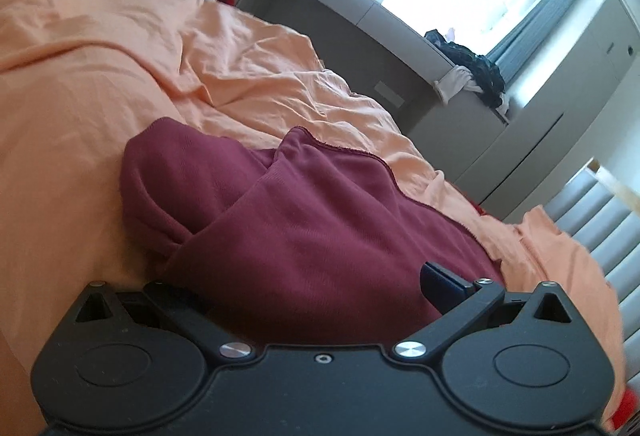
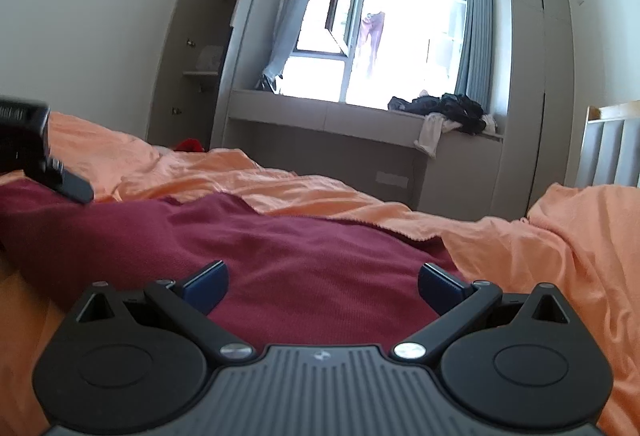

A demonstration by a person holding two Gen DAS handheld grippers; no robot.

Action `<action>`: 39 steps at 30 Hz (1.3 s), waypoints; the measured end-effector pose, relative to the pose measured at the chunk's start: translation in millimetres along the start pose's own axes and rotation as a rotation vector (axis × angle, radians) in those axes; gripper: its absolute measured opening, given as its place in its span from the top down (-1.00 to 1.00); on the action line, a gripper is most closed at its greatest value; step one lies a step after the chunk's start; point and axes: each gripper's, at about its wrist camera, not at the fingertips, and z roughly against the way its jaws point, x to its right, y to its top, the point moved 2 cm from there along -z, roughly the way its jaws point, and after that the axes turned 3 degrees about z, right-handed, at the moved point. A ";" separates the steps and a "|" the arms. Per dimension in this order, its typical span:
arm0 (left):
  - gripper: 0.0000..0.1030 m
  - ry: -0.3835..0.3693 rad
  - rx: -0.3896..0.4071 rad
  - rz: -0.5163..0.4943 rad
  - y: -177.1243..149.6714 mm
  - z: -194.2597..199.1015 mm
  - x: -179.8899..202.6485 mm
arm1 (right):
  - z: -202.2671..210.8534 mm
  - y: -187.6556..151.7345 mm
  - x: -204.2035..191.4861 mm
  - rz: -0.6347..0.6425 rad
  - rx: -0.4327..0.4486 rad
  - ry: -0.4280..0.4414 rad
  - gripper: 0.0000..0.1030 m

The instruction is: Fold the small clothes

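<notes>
The maroon garment (image 2: 280, 256) lies bunched on the orange bedsheet (image 2: 540, 248), with a thick fold rolled up along one side in the left wrist view and a stitched hem running along its far edge. No label, print or tag shows on the cloth, so what kind of garment it is cannot be told.

The right gripper (image 2: 322, 286) has its jaws spread wide, both blue pads visible with the maroon fabric lying between and below them; nothing is pinched. A small emblem sits on its grey ribbed housing, too small to read.

The left gripper (image 1: 304, 284) is tilted, pressed low against the garment. Only one blue pad (image 1: 440, 278) shows; the other finger is buried under the fold, so whether it grips the cloth cannot be told. In the right wrist view the left gripper enters from the frame's edge, blurred, with faint unreadable lettering on its body.

A pile of dark clothes (image 2: 452, 112) rests on the window ledge (image 2: 320, 112).
</notes>
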 end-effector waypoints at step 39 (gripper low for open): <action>0.43 0.173 0.111 -0.024 12.1 1.3 8.8 | -1.9 -5.5 -34.2 0.307 0.060 -0.023 -1.00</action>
